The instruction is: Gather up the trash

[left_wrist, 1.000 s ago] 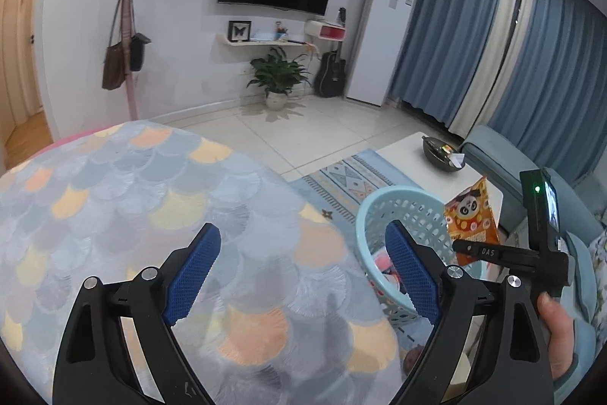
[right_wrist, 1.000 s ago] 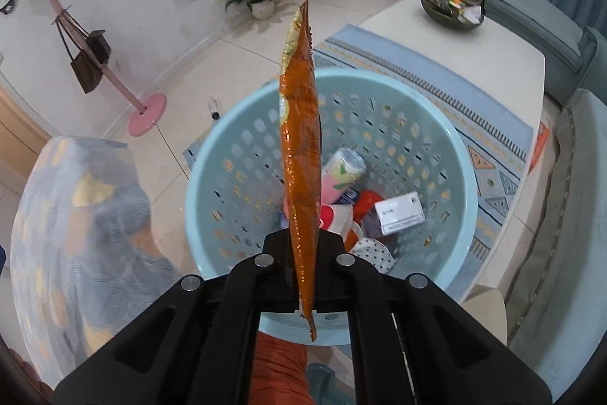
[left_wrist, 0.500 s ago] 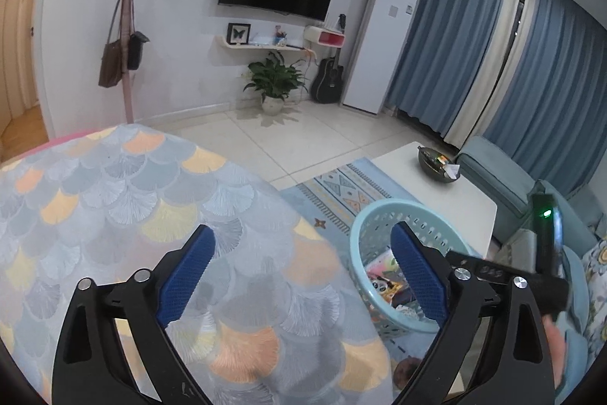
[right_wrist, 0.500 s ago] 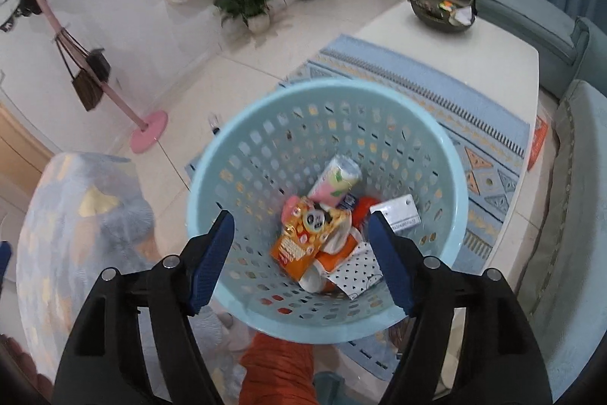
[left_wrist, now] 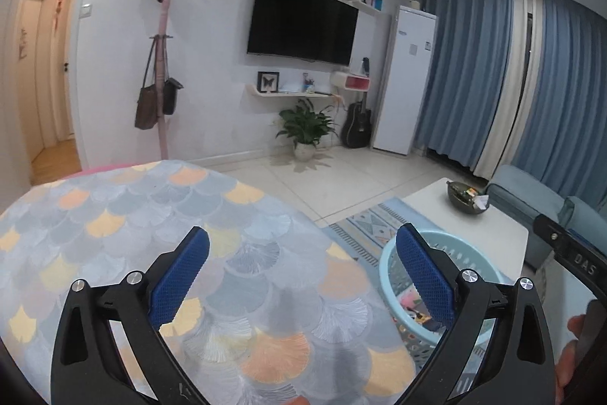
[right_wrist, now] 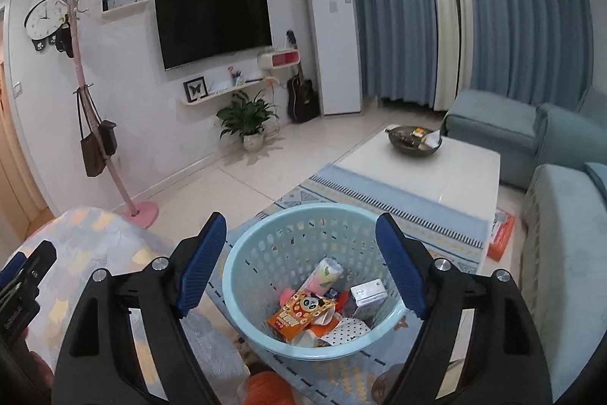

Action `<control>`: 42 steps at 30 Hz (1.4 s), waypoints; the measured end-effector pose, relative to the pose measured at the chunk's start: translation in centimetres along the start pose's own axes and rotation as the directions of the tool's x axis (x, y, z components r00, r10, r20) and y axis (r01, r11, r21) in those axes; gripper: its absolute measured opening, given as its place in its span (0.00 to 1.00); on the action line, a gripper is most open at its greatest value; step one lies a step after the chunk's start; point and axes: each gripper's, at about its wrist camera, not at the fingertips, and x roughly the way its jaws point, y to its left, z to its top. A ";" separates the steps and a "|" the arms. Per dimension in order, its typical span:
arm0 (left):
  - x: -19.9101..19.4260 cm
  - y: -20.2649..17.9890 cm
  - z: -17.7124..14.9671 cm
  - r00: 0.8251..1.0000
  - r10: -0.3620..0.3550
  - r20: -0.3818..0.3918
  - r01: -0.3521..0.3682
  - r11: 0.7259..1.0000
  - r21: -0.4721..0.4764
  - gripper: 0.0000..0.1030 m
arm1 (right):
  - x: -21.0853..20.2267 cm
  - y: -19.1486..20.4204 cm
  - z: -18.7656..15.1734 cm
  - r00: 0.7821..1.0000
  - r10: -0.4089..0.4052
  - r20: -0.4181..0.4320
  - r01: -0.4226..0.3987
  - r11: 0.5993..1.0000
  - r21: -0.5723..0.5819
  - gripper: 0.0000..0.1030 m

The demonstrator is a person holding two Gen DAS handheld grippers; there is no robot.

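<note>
A light blue perforated basket [right_wrist: 246, 253] stands on the floor rug and holds several pieces of trash, among them an orange panda snack bag [right_wrist: 299, 310], a pink-and-white cup [right_wrist: 324, 276] and a small white box [right_wrist: 368, 293]. My right gripper [right_wrist: 301, 260] is open and empty, above and in front of the basket. My left gripper [left_wrist: 303, 276] is open and empty over a round table with a scale-pattern cloth [left_wrist: 114, 222]. The basket [left_wrist: 478, 257] shows at the lower right in the left wrist view, partly hidden by the right finger.
A white coffee table [right_wrist: 436, 169] with a dark bowl [right_wrist: 415, 141] stands beyond the basket. Blue sofas [right_wrist: 561, 215] are at the right. A pink coat stand [right_wrist: 114, 154], a potted plant [right_wrist: 246, 120] and a guitar [right_wrist: 301, 97] line the far wall. An orange packet [right_wrist: 502, 234] lies on the floor by the sofa.
My right gripper opened and the orange panda snack bag dropped into the basket. Both grippers have since tilted up and drawn back, showing more of the room.
</note>
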 end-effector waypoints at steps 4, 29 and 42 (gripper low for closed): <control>-0.3 0.2 0.2 1.000 0.000 0.029 0.000 1.000 -0.005 0.93 | 0.0 0.1 -0.8 1.000 -0.005 -0.018 0.005 1.000 -0.012 0.75; 0.0 -1.3 -0.9 1.000 -0.020 0.006 0.020 0.998 0.064 0.93 | -0.2 -0.5 -3.0 0.999 -0.036 -0.020 0.035 0.999 -0.036 0.75; -0.1 -0.8 -0.9 1.000 -0.020 -0.002 0.021 0.999 0.050 0.93 | -1.0 0.0 -2.8 0.999 -0.033 -0.001 0.033 0.998 -0.053 0.75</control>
